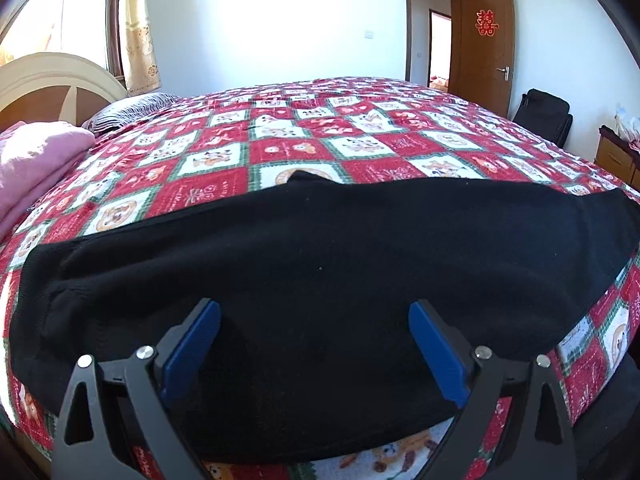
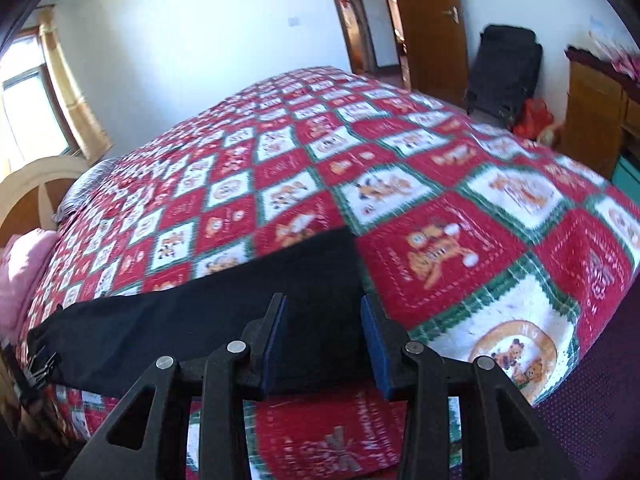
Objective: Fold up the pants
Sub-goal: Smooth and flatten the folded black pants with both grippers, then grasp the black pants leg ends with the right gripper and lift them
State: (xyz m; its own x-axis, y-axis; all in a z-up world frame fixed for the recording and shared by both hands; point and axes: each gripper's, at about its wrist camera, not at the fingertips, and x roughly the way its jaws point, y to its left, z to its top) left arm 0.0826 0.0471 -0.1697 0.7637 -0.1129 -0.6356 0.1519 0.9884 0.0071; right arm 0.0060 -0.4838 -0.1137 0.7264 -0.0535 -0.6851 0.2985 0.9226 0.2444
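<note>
A: Lying flat along the near edge of the red, white and green patchwork bedspread (image 1: 360,136), the black knit pants (image 1: 320,264) run lengthwise left to right.

B: Grippers?

A: Left gripper (image 1: 314,312) has its fingers spread wide over the cloth; right gripper (image 2: 324,312) has its fingers parted at the pants' right end, pinching nothing.

B: Around them?

A: Folded pink blanket (image 1: 36,160) by the cream headboard (image 1: 52,76); black suitcase (image 2: 504,68) near the wooden door (image 1: 486,40). The right view is blurred.
</note>
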